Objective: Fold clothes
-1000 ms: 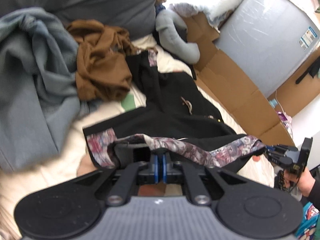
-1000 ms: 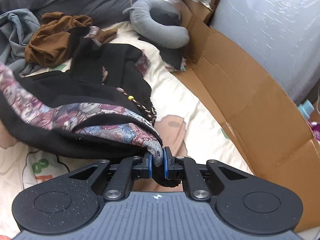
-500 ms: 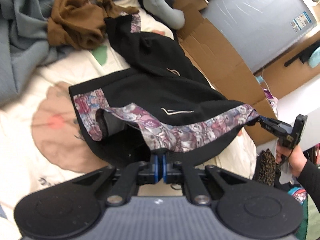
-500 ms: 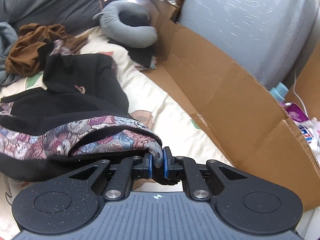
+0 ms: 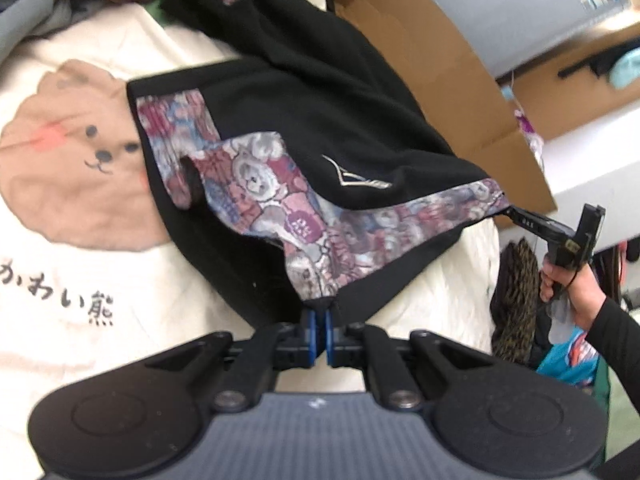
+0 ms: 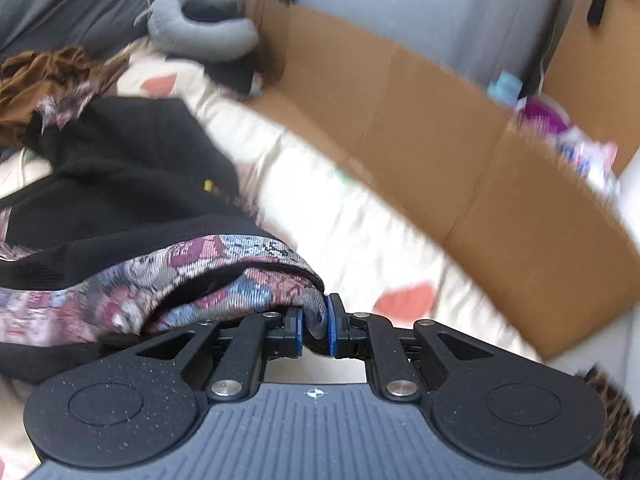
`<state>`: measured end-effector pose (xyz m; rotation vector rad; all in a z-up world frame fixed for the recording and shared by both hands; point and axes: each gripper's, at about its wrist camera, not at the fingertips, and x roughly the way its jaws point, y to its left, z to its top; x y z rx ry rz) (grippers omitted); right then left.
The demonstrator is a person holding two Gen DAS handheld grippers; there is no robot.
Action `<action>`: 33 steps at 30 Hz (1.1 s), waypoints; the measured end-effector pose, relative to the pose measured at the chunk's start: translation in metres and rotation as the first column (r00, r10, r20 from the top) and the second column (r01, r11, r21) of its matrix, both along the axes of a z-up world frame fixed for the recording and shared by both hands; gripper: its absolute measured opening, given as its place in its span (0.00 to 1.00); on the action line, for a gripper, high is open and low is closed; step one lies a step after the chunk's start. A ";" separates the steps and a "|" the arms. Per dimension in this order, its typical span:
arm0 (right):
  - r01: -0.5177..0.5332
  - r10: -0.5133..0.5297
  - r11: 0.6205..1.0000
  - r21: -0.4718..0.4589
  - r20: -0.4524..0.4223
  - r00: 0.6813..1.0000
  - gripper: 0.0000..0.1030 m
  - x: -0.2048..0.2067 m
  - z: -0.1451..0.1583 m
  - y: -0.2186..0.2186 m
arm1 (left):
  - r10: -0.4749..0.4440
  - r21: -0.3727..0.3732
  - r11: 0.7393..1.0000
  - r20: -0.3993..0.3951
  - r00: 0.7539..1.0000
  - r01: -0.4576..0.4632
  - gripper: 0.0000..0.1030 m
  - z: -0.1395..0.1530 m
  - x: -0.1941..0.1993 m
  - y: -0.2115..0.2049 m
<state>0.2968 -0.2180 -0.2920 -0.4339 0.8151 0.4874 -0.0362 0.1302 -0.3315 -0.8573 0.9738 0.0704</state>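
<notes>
1. The left gripper (image 5: pixel 318 322) is pinching the patterned hem of a black garment (image 5: pixel 312 92), its blue pads closed tight on the cloth at the near edge.
2. The right gripper (image 6: pixel 313 330) is clamping a bunched fold of the same patterned trim between its blue pads; in the left wrist view the right gripper (image 5: pixel 514 213) is holding the hem's right end, gripped by a person's hand (image 5: pixel 570 284) in a black sleeve.
3. The black garment is lying spread across a cream bedsheet (image 5: pixel 60 264), its patterned band (image 5: pixel 280 200) running from the left side toward the right between the two grippers, slightly lifted along the near edge.
4. A brown bear print (image 5: pixel 72 152) with dark script below it is showing on the sheet to the left of the garment.
5. A brown crumpled garment (image 6: pixel 44 76) is sitting at the far left, and a grey neck pillow (image 6: pixel 204 28) is resting farther back.
6. A cardboard panel (image 6: pixel 460 152) is standing along the right side of the bed, with a grey plastic-wrapped slab (image 5: pixel 500 4) behind it.
</notes>
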 end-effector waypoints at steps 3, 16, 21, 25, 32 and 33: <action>0.024 -0.024 1.000 -0.007 -0.057 0.998 0.14 -0.018 -0.019 -0.005 | -0.039 0.004 0.999 -0.009 0.999 0.039 0.04 -0.008 -0.001 -0.009; 0.278 -0.237 0.940 0.197 -0.209 0.949 0.25 -0.095 -0.043 -0.044 | -0.112 0.043 0.993 -0.040 0.993 0.113 0.17 -0.019 0.001 -0.011; 0.332 -0.257 0.903 0.274 -0.276 0.926 0.27 -0.123 -0.041 -0.046 | -0.112 0.015 0.993 -0.040 0.993 0.113 0.23 -0.029 0.002 -0.012; 0.393 -0.271 0.858 0.330 -0.359 0.893 0.27 -0.143 -0.044 -0.052 | -0.121 0.004 0.993 -0.035 0.992 0.121 0.22 -0.031 0.002 -0.014; 0.472 -0.244 0.776 0.419 -0.490 0.837 0.33 -0.160 -0.051 -0.052 | -0.135 -0.014 0.991 -0.025 0.990 0.135 0.04 -0.035 0.001 -0.017; 0.478 -0.235 0.767 0.429 -0.505 0.831 0.33 -0.162 -0.052 -0.051 | -0.137 -0.017 0.990 -0.024 0.990 0.137 0.03 -0.035 0.000 -0.018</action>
